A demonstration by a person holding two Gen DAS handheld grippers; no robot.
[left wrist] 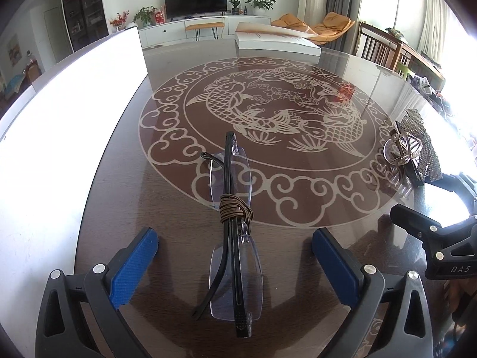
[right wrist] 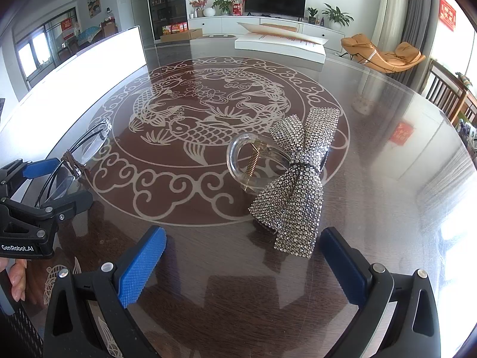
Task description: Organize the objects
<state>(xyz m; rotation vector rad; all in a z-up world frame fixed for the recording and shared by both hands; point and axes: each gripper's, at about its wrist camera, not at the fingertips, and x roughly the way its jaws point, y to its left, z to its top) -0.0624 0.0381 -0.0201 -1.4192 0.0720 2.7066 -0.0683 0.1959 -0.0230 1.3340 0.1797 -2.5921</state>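
Observation:
A pair of folded rimless glasses [left wrist: 231, 238] with black temples and a brown cord wound round them lies on the glass table [left wrist: 298, 179]. My left gripper [left wrist: 235, 237] is open, one blue pad on each side of the glasses and neither touching them. A clear hair clip with a rhinestone bow [right wrist: 293, 179] rests to the right, also seen as the hair clip [left wrist: 411, 146] in the left wrist view. My right gripper [right wrist: 243, 238] is open just short of it; the bow's near tip reaches in beside the right finger. The right wrist view also shows the glasses [right wrist: 86, 146] inside the left gripper [right wrist: 59, 183].
The table top carries a round koi pattern [right wrist: 208, 125]. A tall white panel [left wrist: 59, 119] stands along the left edge and a flat white box [right wrist: 280, 44] lies at the far side. Wooden chairs [left wrist: 384, 47] stand on the right. A hand [right wrist: 18, 280] holds the left gripper.

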